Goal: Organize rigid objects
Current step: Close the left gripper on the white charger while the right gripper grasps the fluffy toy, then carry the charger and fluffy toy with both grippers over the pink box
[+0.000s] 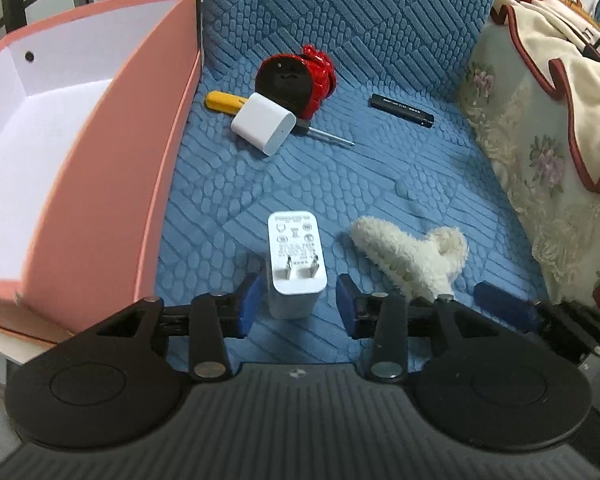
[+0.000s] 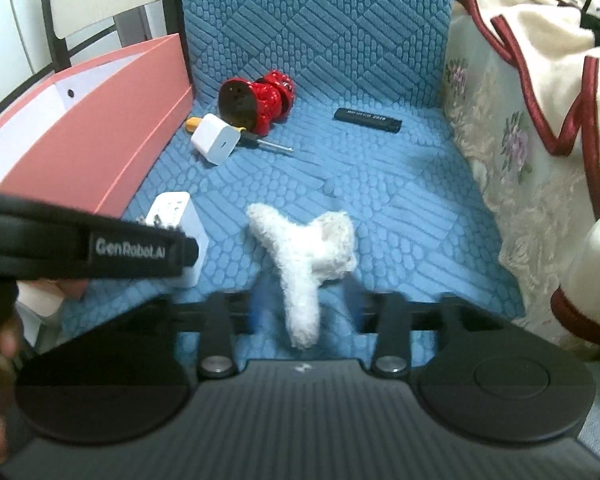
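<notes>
Pink box (image 1: 100, 184) sits at the left edge of the blue seat cushion (image 1: 340, 168), lid off; the white interior in view holds nothing. Left gripper (image 1: 296, 304): jaws parted around an upright white charger (image 1: 294, 264) with its prongs facing the camera, gaps visible on both sides, no grip. Right gripper (image 2: 304, 312): jaws apart, blurred, straddling one arm of a white plush piece (image 2: 304, 264), not clamped. Further back on the cushion: second white charger (image 1: 262, 122) lying over a yellow-handled screwdriver (image 1: 220, 99), red-and-black figurine (image 1: 296, 80), black stick (image 1: 402, 111).
</notes>
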A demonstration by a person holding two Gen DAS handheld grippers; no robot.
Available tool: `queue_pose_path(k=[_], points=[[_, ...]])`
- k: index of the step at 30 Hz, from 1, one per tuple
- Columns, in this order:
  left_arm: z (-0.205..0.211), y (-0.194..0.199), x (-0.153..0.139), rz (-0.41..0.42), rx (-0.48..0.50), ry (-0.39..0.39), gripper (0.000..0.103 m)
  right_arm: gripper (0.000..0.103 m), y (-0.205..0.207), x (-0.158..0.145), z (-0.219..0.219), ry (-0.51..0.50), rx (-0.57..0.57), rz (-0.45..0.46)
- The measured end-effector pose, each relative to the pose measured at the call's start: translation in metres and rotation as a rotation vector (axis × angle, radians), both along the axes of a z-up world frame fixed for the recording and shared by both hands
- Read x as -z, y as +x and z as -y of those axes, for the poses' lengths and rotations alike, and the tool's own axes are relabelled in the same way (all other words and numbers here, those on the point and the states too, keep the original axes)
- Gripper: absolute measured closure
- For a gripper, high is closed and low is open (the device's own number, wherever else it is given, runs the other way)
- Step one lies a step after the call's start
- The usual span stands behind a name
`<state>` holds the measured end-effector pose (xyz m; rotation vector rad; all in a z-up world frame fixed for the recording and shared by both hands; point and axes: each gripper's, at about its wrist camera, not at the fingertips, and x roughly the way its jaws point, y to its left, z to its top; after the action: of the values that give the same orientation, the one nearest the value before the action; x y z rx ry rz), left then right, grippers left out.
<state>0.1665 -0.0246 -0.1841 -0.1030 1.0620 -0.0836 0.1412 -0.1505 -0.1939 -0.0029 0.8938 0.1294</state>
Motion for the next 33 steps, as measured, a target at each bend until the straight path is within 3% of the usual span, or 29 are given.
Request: queue_pose_path(k=[15, 21, 33], points=[[-0.006, 0.013, 0.008, 0.017, -0.013, -0.060, 0.057, 0.047, 0.031, 0.020, -0.007, -0.079, -0.020, -0.034], [-0.013, 0.018, 0.012, 0.019, -0.023, -0.075, 0.067, 0.052, 0.041, 0.027, -0.012, -0.103, -0.036, -0.033], [-0.036, 0.001, -0.018, 0.039, -0.032, -0.145, 0.071, 0.053, 0.019, -0.010, -0.015, -0.062, -0.028, -0.003]])
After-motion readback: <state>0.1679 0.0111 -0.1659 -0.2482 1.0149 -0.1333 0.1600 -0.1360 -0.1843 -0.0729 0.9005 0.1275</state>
